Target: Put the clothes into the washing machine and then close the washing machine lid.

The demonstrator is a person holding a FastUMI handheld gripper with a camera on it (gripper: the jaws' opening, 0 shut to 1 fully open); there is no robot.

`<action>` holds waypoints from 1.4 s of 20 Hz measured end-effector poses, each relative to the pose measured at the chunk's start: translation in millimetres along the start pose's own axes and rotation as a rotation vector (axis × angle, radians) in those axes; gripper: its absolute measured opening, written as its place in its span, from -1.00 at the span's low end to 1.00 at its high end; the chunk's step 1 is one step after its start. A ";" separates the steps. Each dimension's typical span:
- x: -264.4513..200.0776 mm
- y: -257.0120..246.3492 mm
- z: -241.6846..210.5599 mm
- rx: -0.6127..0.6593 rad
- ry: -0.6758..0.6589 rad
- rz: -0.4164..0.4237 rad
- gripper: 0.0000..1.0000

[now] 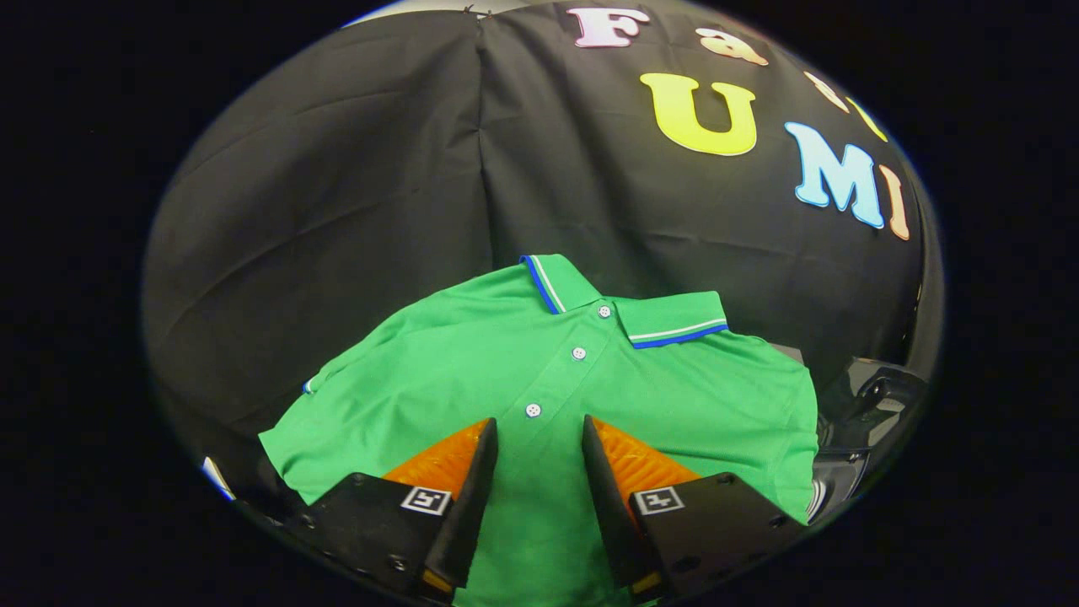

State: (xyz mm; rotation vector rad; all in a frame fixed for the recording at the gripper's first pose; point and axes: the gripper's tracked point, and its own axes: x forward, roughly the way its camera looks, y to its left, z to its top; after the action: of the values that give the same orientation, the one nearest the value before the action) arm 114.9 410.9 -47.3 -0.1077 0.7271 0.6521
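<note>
A green polo shirt (539, 371) lies flat just ahead of my fingers, its collar with blue and white stripes on the far side and three white buttons running down the placket. My gripper (539, 430) hovers over the lower part of the shirt with its fingers apart. The placket shows in the gap between the fingers, and nothing is gripped. A dark machine part (860, 413) peeks out beside the shirt's right edge; I cannot tell what it is.
The black cloth wall (337, 211) rises right behind the shirt and wraps round to the left. The shirt covers most of the surface it rests on.
</note>
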 end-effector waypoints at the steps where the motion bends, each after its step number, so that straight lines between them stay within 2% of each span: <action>1: 0.4 -2.2 0.3 0.008 -0.009 -0.001 -0.18; 2: -4.4 -5.1 5.7 0.022 -0.029 -0.012 -0.64; 4: -7.8 -1.7 15.5 -0.001 -0.086 -0.002 -0.96; 7: -33.9 -2.9 55.7 -0.045 -0.280 -0.018 -0.96; 8: -38.4 0.6 57.4 -0.049 -0.286 -0.004 -0.96; 11: -22.2 5.7 29.1 0.025 -0.142 0.026 -0.95; 12: -14.3 7.5 21.0 0.061 -0.107 0.039 -0.62; 14: -6.9 8.1 19.2 0.080 -0.080 0.009 0.03; 15: -2.6 4.0 19.2 0.071 -0.086 -0.021 0.17; 18: 10.2 -1.9 12.7 0.043 -0.062 -0.097 0.95; 19: 14.3 0.0 2.4 0.032 -0.009 -0.103 0.95; 21: 18.1 2.1 3.5 0.007 -0.002 -0.116 0.97; 23: 19.8 7.6 3.1 -0.029 0.021 -0.072 0.95; 27: 17.5 15.1 4.9 -0.041 0.029 0.000 -0.40; 28: 15.2 11.1 5.3 -0.056 0.015 -0.009 -0.74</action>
State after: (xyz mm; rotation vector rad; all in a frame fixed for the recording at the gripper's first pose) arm 120.0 429.2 -51.7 -0.1679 0.7224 0.6636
